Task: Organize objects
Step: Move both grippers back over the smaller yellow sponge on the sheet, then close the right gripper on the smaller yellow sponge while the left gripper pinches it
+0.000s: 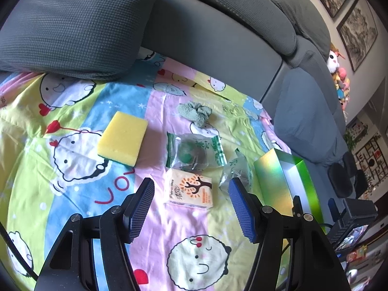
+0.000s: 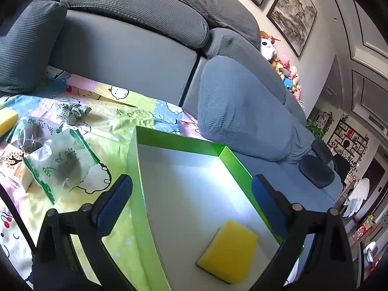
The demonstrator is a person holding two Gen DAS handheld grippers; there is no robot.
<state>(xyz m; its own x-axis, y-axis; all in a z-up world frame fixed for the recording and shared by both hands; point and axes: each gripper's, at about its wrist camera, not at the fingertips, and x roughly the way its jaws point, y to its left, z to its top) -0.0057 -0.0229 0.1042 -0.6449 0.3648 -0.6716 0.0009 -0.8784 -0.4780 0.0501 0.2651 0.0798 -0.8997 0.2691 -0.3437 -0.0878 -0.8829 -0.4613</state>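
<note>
Left tongs (image 1: 191, 208) part open and empty, poised over the tissue pack (image 1: 188, 191) on the patterned sheet (image 1: 72, 126) — light, soft, crushable; best pinched across its short sides. Right tongs (image 2: 191, 206) wide open, empty, above the green box (image 2: 174, 140) — one yellow sponge (image 2: 228, 254) lies inside.

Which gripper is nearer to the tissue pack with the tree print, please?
Left. The left gripper hovers open just short of the tissue pack, which lies between its fingertips. The right gripper is over the green box, with the pack off at its far left.
</note>
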